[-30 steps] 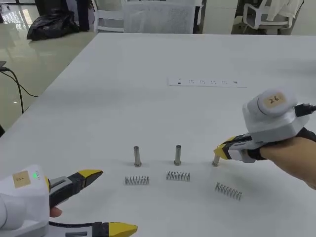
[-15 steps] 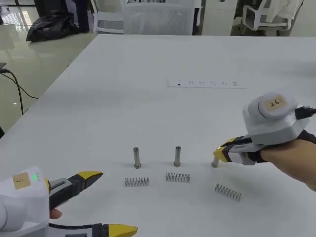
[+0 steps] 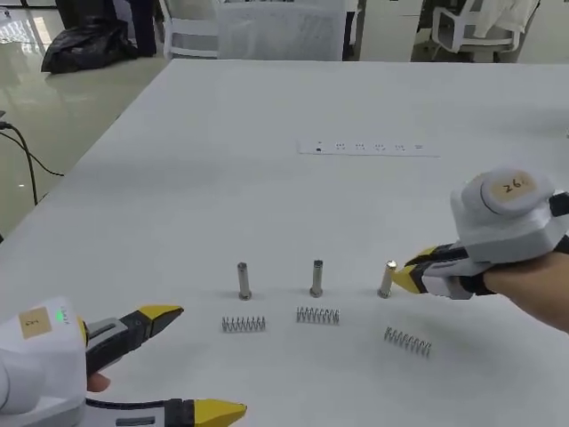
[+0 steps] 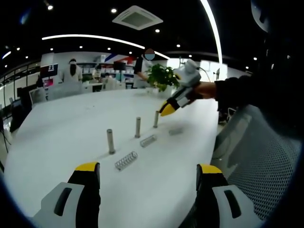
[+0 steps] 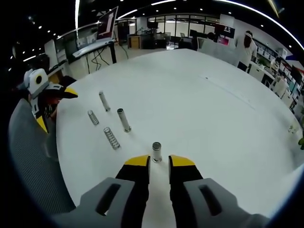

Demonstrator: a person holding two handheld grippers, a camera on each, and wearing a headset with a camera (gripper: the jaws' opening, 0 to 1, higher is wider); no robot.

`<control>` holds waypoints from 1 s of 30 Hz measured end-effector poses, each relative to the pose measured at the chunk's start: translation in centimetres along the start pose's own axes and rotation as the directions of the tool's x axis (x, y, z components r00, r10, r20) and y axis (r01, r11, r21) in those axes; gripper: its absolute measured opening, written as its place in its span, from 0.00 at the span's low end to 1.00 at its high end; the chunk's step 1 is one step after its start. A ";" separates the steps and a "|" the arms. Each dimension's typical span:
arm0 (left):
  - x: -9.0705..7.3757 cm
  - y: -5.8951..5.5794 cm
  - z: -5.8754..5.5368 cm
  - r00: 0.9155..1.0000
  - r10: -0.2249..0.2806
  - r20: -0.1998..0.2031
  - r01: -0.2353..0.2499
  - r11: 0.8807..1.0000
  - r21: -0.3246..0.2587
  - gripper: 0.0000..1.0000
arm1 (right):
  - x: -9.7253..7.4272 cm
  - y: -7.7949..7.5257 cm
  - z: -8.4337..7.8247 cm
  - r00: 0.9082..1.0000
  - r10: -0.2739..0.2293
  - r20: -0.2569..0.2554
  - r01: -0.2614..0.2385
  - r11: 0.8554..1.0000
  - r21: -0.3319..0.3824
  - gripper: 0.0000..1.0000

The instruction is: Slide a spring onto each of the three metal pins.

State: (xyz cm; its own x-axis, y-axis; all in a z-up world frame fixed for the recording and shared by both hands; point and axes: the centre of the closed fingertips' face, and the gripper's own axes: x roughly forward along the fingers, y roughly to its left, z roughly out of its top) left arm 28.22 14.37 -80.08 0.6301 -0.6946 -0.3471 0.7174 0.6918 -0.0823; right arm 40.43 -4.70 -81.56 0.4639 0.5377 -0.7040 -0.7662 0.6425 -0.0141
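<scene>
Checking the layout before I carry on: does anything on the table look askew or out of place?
Only the right spring: it lies slanted and off to the side of the right pin, while the left spring and middle spring lie straight and in line with each other. Nothing looks damaged.

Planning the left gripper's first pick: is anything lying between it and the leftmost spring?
Nothing visible: only bare table separates the open left gripper from the leftmost spring.
</scene>
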 end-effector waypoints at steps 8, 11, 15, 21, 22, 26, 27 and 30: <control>0.1 -0.1 0.1 1.000 -0.003 0.004 0.003 1.000 -0.001 0.80 | -1.0 0.5 -0.9 1.000 0.008 -0.007 -0.008 1.000 -0.009 0.14; 0.1 -0.1 0.1 1.000 -0.005 0.004 0.005 1.000 0.001 0.80 | -1.2 0.9 -1.1 1.000 0.023 -0.008 -0.023 1.000 -0.016 0.14; 0.1 -0.1 0.1 1.000 -0.007 0.004 0.007 1.000 0.002 0.80 | -1.4 1.8 -1.7 0.998 0.061 -0.031 -0.062 0.998 -0.028 0.14; 0.2 -0.2 0.1 1.000 -0.011 0.003 0.011 1.000 0.004 0.80 | -1.6 3.0 -3.7 0.990 0.104 -0.097 -0.110 0.992 -0.059 0.14; 0.2 -0.2 0.1 1.000 -0.011 0.002 0.011 1.000 0.004 0.80 | -1.6 3.1 -3.9 0.989 0.107 -0.102 -0.114 0.992 -0.059 0.14; 0.2 -0.3 0.1 1.000 -0.012 0.002 0.012 1.000 0.004 0.80 | -1.6 3.5 -4.4 0.984 0.128 -0.123 -0.137 0.988 -0.066 0.14; 0.2 -0.3 0.2 1.000 -0.012 0.001 0.012 1.000 0.005 0.80 | -1.5 3.7 -4.7 0.981 0.137 -0.135 -0.147 0.987 -0.068 0.13; 0.1 -0.3 0.2 1.000 -0.013 0.001 0.013 1.000 0.007 0.80 | -1.4 4.0 -5.3 0.976 0.143 -0.164 -0.159 0.983 -0.089 0.13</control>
State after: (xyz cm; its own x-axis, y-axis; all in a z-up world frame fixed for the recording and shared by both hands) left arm 28.13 14.02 -79.96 0.6211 -0.7036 -0.3451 0.7273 0.6815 -0.0805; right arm 34.36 -5.79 -84.44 0.2701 0.5269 -0.8059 -0.8665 0.4979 0.0352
